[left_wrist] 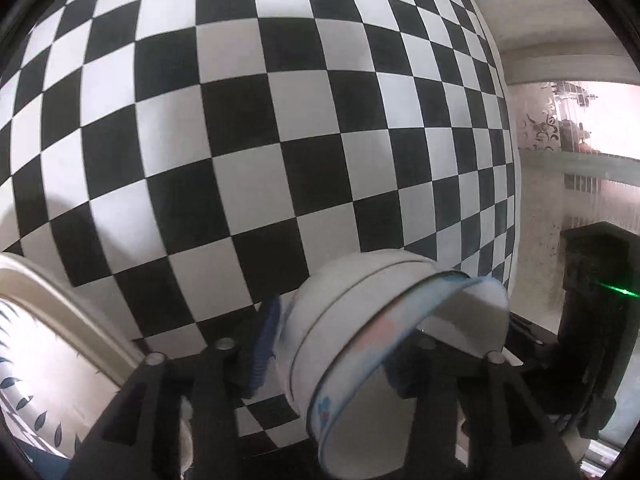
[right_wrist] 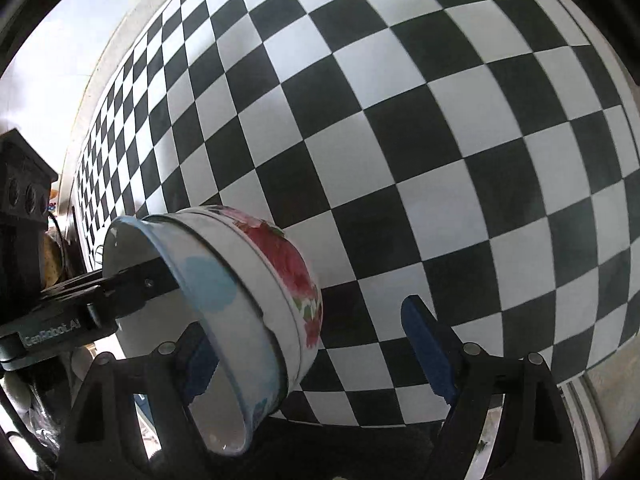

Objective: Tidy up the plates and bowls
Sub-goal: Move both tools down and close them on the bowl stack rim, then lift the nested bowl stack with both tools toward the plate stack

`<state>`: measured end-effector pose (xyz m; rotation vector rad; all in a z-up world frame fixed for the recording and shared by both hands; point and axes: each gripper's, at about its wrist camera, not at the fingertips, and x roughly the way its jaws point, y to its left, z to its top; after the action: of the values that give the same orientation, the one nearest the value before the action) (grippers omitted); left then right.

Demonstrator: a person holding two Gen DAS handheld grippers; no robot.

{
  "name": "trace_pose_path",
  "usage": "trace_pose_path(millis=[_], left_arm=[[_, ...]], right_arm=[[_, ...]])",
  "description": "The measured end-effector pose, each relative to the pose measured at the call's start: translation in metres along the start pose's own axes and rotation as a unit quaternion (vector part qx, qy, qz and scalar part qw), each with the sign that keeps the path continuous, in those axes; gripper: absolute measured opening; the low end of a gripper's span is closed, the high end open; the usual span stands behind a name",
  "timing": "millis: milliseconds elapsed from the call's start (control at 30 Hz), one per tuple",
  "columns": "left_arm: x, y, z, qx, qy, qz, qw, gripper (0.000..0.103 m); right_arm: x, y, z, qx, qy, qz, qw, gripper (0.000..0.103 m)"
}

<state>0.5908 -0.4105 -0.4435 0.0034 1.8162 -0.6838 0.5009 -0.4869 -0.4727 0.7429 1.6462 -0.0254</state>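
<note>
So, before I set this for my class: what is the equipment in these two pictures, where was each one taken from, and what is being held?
No robot here: a person holds a two-fingered grabbing tool in each hand, and each carries a wide-angle camera looking along its fingers, hence the bulging view. One picture comes from the left tool, the other from the right tool. Below is a black-and-white checked cloth. The left tool pinches the wall of two nested bowls, tipped sideways: a flowered bowl with a blue-rimmed bowl inside it. The right tool is open beside them, gripping nothing. A leaf-patterned plate shows at the edge of the left view.
</note>
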Motion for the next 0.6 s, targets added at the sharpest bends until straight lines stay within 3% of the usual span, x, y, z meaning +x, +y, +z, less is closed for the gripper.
trace_pose_path(millis=[100, 233, 300, 333, 600], left_arm=[[0.009, 0.004, 0.003, -0.009, 0.013, -0.024, 0.9996, 0.06], [0.017, 0.009, 0.003, -0.026, 0.019, -0.061, 0.9976, 0.06], [0.017, 0.008, 0.001, -0.023, 0.012, -0.065, 0.9975, 0.058], [0.016, 0.008, -0.001, -0.022, 0.008, -0.065, 0.9976, 0.058], [0.005, 0.024, -0.007, -0.045, -0.006, -0.074, 0.9962, 0.047]], right_arm=[[0.009, -0.005, 0.004, 0.002, 0.01, 0.008, 1.0, 0.086], [0.02, -0.001, 0.011, 0.013, 0.022, 0.028, 0.999, 0.085], [0.024, 0.0, 0.012, 0.022, 0.025, 0.056, 0.998, 0.077], [0.026, 0.0, 0.013, 0.026, 0.029, 0.077, 0.996, 0.064], [0.033, 0.002, 0.016, 0.04, 0.025, 0.101, 0.994, 0.058]])
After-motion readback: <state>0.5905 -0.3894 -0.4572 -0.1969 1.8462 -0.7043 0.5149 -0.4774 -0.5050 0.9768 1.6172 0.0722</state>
